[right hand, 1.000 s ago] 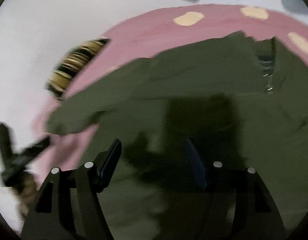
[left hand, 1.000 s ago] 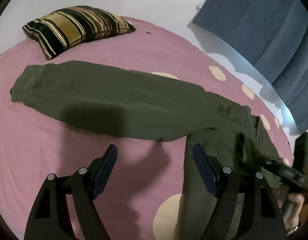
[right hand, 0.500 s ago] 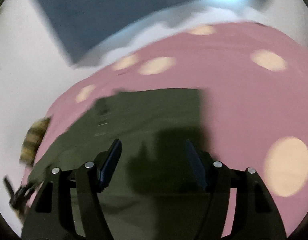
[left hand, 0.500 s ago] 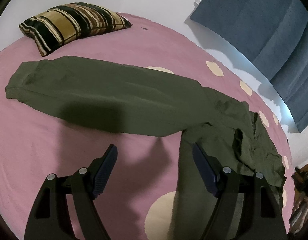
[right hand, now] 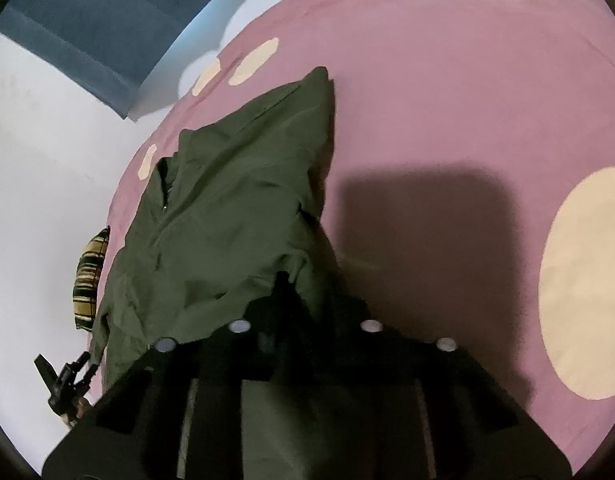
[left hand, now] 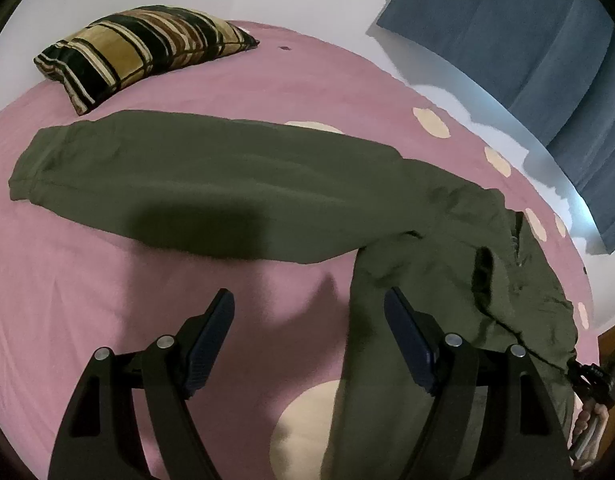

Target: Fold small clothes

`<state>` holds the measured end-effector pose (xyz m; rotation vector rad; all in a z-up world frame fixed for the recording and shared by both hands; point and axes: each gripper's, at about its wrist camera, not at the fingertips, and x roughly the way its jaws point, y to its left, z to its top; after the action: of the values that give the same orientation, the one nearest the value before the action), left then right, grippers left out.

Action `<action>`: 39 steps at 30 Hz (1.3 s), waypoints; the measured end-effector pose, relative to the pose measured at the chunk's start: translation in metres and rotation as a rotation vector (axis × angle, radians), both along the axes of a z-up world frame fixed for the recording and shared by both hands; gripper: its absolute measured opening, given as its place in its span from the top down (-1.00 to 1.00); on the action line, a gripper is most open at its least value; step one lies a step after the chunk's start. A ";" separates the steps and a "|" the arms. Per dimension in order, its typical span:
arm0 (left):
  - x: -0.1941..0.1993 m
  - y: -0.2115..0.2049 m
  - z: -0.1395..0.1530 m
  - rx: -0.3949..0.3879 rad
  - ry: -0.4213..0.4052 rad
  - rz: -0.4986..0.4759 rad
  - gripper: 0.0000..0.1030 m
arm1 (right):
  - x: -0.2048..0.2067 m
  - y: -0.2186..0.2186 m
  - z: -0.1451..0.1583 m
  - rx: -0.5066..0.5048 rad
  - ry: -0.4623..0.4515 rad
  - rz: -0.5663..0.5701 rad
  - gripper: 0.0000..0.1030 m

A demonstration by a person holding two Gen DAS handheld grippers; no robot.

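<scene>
- Left wrist view: our left gripper (left hand: 307,316) hovers released over the pink dotted bedsheet (left hand: 107,280), the olive-green cloth trousers (left hand: 211,188) spread flat beyond; we should grab the far leg's cuff.
- Right wrist view: our right gripper (right hand: 285,280) is closing on the trousers' waist edge (right hand: 295,270); pinch fully before lifting.

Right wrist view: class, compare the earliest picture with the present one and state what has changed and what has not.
The right claw has swung from over the middle of the olive-green trousers to their waist end. Its jaws, open before, are closing on a fold of that cloth. The left claw stays open above the pink bedsheet, holding nothing. The trousers and striped pillow lie as before.
</scene>
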<state>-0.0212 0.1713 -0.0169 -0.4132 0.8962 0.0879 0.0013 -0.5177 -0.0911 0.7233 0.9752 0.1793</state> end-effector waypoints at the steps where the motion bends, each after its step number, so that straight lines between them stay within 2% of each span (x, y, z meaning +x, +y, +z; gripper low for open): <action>1: 0.000 0.000 -0.001 -0.003 0.004 0.002 -0.48 | 0.001 -0.001 -0.002 0.008 -0.002 0.000 0.74; 8: -0.001 0.004 -0.005 -0.001 0.012 0.011 -0.48 | 0.002 0.006 -0.004 -0.002 -0.024 -0.009 0.73; 12: -0.007 0.020 -0.001 -0.030 -0.007 0.036 -0.48 | -0.007 0.002 0.002 0.036 -0.045 -0.033 0.48; 17: -0.026 0.079 0.001 -0.176 -0.052 0.168 -0.48 | -0.028 -0.003 0.015 0.018 -0.090 -0.057 0.38; 23: -0.056 0.167 -0.014 -0.314 -0.088 0.390 -0.48 | -0.038 -0.003 0.022 0.023 -0.110 -0.074 0.21; 27: -0.068 0.218 -0.028 -0.364 -0.079 0.491 -0.48 | -0.038 0.005 0.024 0.021 -0.113 -0.070 0.14; 30: -0.070 0.248 -0.031 -0.400 -0.102 0.480 -0.48 | -0.036 0.012 0.024 0.009 -0.107 -0.061 0.10; 34: -0.067 0.273 -0.024 -0.386 -0.119 0.481 -0.48 | -0.035 0.018 0.024 -0.003 -0.100 -0.062 0.03; 36: -0.063 0.285 -0.026 -0.392 -0.110 0.475 -0.48 | -0.034 0.020 0.024 -0.008 -0.096 -0.065 0.02; 39: -0.052 0.292 -0.031 -0.421 -0.075 0.413 -0.48 | -0.034 0.021 0.024 -0.013 -0.090 -0.069 0.01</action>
<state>-0.0729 0.4633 -0.0481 -0.9868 0.7429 0.2626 -0.0331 -0.4965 -0.0675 0.7296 0.8643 0.1435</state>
